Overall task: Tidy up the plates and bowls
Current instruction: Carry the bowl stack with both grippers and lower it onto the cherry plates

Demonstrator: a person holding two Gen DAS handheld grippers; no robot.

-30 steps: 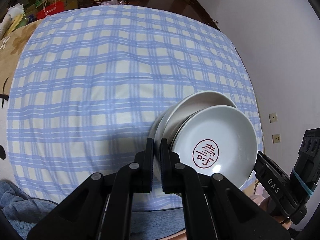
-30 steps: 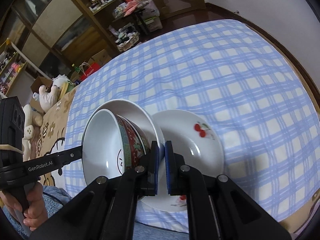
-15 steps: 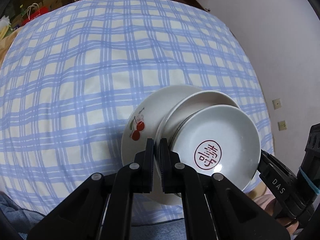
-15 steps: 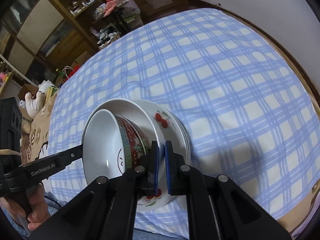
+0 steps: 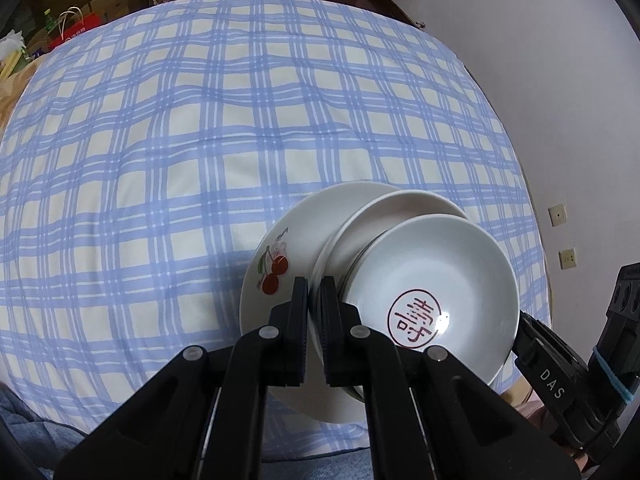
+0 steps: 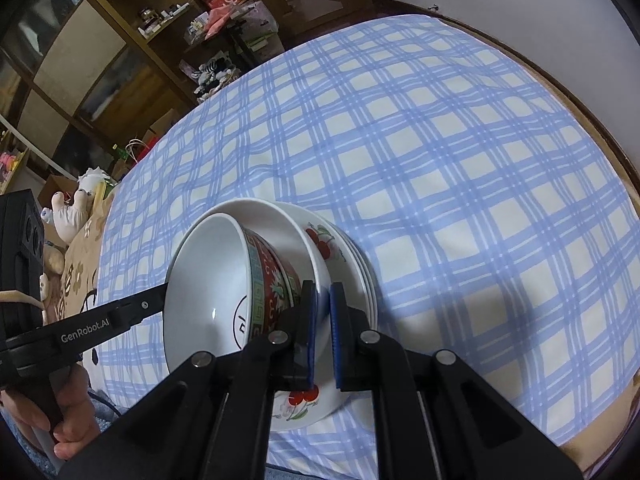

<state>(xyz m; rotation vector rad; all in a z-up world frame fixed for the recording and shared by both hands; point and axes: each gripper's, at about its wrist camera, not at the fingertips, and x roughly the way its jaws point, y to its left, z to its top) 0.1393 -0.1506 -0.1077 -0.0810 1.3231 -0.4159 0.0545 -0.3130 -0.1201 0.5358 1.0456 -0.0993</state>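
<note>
Left wrist view: left gripper [image 5: 315, 300] and right gripper [image 6: 323, 312] both pinch the white plate's [image 5: 352, 240] rim, red-patterned bowl [image 5: 432, 296] aboard, over the cherry plate [image 5: 272, 268] at five o'clock. Keep level, release together.

The round white glazed ceramic bowl with a red seal mark [image 5: 432, 280] looks smooth and glossy, catching a bright highlight, as do the white glazed plate beneath it [image 5: 400, 216] and the white cherry-printed ceramic plate [image 5: 304, 232]; the bowl's outside wall carries a glossy red and green painted band [image 6: 272, 276]. The blue-and-cream checked cloth [image 5: 200, 140] is matt, soft and faintly rippled. The black plastic grippers [image 5: 314, 300] [image 6: 322, 312] have a dull finish with 4 shiny metal rivets each, and dark varnished wooden shelving [image 6: 132, 40] shows a slight sheen.
</note>
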